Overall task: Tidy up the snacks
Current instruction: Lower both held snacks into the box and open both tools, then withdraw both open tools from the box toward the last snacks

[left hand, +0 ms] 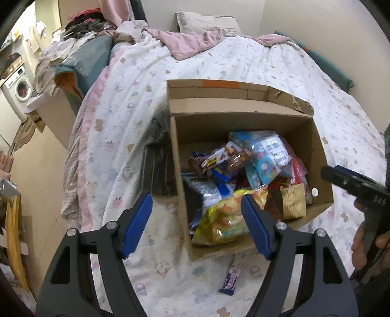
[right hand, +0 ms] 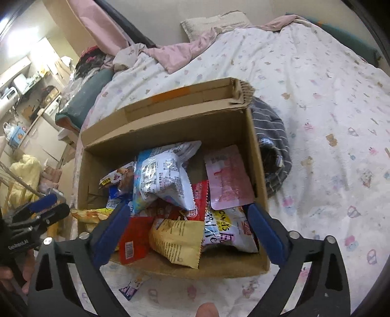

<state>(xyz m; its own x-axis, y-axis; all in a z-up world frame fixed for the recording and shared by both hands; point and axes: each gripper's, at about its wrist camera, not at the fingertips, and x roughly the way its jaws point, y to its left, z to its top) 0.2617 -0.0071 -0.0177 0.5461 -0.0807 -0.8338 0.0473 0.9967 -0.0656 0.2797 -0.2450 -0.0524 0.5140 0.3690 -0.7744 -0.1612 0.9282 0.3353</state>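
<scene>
1. My left gripper (left hand: 196, 219) hangs over the near left corner of the cardboard box (left hand: 319, 156), its blue pads partly spread with nothing gripped between them; one pad sits over the bedspread, the other over the yellow chip bag (left hand: 219, 219).
2. My right gripper (right hand: 187, 231) stands wide open above the near edge of the same box, holding nothing; the snack packs lie below its pads, not pinched.
3. The box rests on the bed's patterned bedspread (right hand: 329, 102), flaps up at the far side, with a grey striped cloth (right hand: 270, 136) bunched against its wall.
4. Inside, the snacks are heaped loosely: a white and blue bag (right hand: 165, 175) on top, a pink pouch (right hand: 229, 175) leaning on the box wall, a red pack (right hand: 135, 236), a tan bag (right hand: 178, 241) and a white bag with lettering (right hand: 226, 231) near the front.
5. One small blue and pink packet (left hand: 231, 278) lies outside on the bedspread, just in front of the box.
6. A pillow (left hand: 207, 23) lies at the head of the bed.
</scene>
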